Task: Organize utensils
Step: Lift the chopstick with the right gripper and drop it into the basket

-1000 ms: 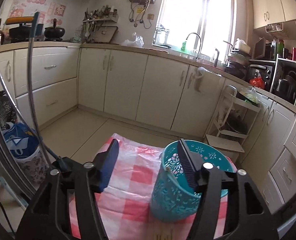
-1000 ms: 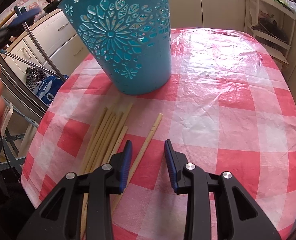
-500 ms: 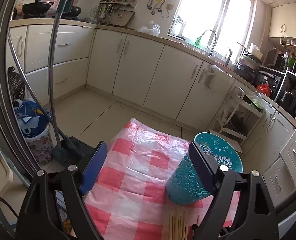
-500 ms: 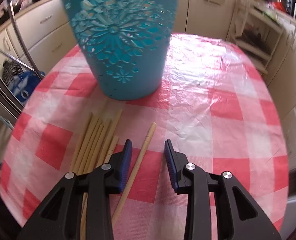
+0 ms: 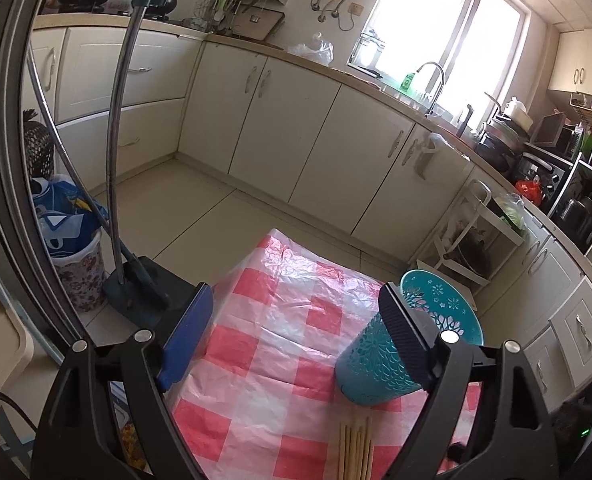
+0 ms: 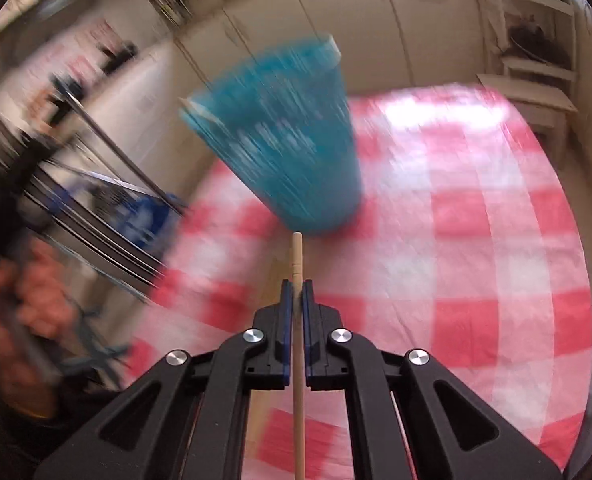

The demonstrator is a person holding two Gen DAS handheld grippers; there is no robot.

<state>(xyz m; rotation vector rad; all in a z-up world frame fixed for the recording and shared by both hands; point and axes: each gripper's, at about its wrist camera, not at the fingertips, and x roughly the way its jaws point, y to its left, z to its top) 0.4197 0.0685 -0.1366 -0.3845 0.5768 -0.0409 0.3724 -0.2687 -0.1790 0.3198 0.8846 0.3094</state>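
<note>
Right gripper (image 6: 294,294) clamps one chopstick (image 6: 297,256), tip forward toward the blurred teal holder (image 6: 291,152); left gripper (image 5: 296,336) gapes empty; next, judged: lift and drop it in.

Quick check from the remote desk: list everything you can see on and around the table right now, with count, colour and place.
Holder: one, teal, cut-out pattern, upright on the table's far right part.
Chopstick: one, pale wood, clamped in the right gripper, tip toward the holder.
Chopsticks: a bundle, count unclear, pale wood, flat on the cloth in front of the holder.
Tablecloth: one, red and white check, covering the table.
Bin: one, floral with blue bag, on the floor left of the table.
Left gripper: black, blue fingers, open above the table.
Right gripper: black, blue fingers, shut on the chopstick.
</note>
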